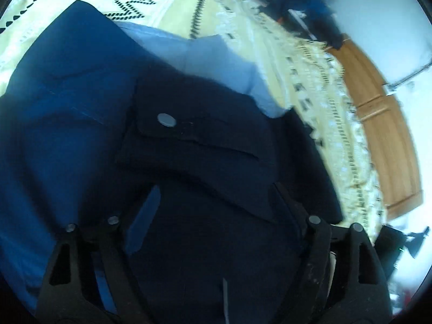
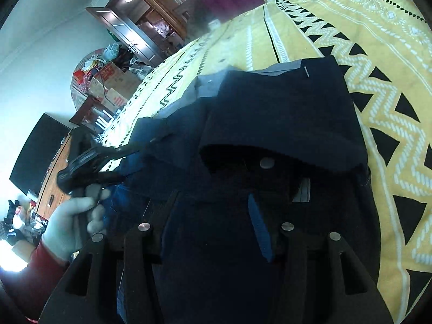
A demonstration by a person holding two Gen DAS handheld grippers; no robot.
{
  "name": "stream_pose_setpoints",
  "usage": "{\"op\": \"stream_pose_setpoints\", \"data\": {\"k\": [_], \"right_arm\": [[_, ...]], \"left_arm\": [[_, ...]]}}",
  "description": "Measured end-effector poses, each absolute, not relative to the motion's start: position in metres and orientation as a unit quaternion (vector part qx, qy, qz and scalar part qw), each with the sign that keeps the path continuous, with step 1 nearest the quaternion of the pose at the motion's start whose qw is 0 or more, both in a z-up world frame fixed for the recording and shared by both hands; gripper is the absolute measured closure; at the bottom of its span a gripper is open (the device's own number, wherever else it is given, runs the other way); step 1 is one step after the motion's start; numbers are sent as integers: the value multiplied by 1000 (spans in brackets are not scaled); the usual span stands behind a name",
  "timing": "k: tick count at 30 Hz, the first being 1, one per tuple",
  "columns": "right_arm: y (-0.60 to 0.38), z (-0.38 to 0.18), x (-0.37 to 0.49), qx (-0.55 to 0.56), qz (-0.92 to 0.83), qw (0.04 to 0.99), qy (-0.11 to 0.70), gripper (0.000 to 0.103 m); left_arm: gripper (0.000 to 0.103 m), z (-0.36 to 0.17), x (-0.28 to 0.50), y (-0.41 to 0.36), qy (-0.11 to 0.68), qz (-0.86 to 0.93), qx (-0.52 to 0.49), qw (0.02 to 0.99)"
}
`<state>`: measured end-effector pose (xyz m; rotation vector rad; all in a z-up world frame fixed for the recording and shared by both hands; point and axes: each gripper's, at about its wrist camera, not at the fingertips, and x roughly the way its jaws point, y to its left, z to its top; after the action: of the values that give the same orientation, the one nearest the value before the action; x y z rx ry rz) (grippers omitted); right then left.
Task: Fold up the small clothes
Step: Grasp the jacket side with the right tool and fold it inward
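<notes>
A dark navy fabric garment point(image 2: 283, 113) with a round metal snap lies folded on the yellow, black-and-white patterned bedspread point(image 2: 378, 54), near its edge. The right gripper point(image 2: 216, 232) and left gripper point(image 1: 213, 224) stand parted over it, gripping nothing.

Both views are fisheye: straight lines bow strongly toward the rim, and a black vignette closes every corner.

Left wrist view: motion blur smears the patterned bedspread point(image 1: 318, 86) and the wooden furniture point(image 1: 383, 124) at right. The wall point(image 1: 378, 13) behind is overexposed to near white. The dark garment point(image 1: 210, 162) at centre is underexposed, its folds barely separable.

Right wrist view: sharper overall. Daylight enters from the lower left, where a blown-out patch point(image 2: 12, 263) clips. The yellow bedspread point(image 2: 378, 86) is evenly lit. The dark clothing point(image 2: 283, 113) reads nearly black, in shadow toward the lens.
</notes>
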<state>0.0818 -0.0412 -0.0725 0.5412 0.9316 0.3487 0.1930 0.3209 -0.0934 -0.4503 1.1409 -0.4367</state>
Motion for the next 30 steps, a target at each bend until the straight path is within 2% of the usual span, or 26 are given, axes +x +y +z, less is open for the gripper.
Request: {"op": "stream_pose_setpoints", "data": {"k": [2, 3, 5, 6, 7, 13, 19, 20, 22, 24, 26, 27, 29, 30], "right_arm": [[-39, -72, 85, 255, 165, 844, 441, 47], [-40, -74, 85, 257, 165, 844, 441, 47], [-40, -73, 84, 262, 163, 844, 439, 47], [-41, -74, 83, 265, 162, 843, 439, 47], [-39, -72, 82, 265, 160, 844, 438, 47], [-49, -66, 68, 261, 138, 851, 434, 47], [-56, -49, 70, 237, 133, 871, 410, 47], [-59, -44, 74, 237, 130, 878, 395, 47], [-68, -42, 85, 234, 120, 885, 383, 47], [-73, -66, 110, 214, 101, 872, 429, 47], [-69, -104, 133, 194, 103, 828, 515, 49], [-69, -100, 132, 185, 105, 834, 509, 49], [-68, -77, 124, 173, 117, 838, 504, 48], [-69, -61, 113, 169, 124, 846, 490, 45]], "left_arm": [[36, -96, 198, 318, 521, -190, -211, 805], [43, -97, 198, 318, 516, -185, -211, 809], [62, -101, 206, 321, 506, -186, -238, 808], [90, -102, 208, 324, 501, -189, -255, 805], [94, -103, 209, 328, 493, -191, -274, 804], [94, -45, 185, 354, 385, -194, -252, 866], [91, -86, 198, 373, 437, -173, -251, 846], [89, -92, 198, 376, 440, -169, -256, 844], [75, -102, 194, 378, 453, -162, -263, 836], [71, -101, 189, 386, 459, -158, -267, 833], [68, -85, 177, 404, 452, -155, -259, 840], [65, -74, 172, 410, 444, -156, -254, 845], [52, -46, 149, 435, 421, -156, -228, 864], [43, -38, 141, 448, 414, -154, -213, 872]]}}
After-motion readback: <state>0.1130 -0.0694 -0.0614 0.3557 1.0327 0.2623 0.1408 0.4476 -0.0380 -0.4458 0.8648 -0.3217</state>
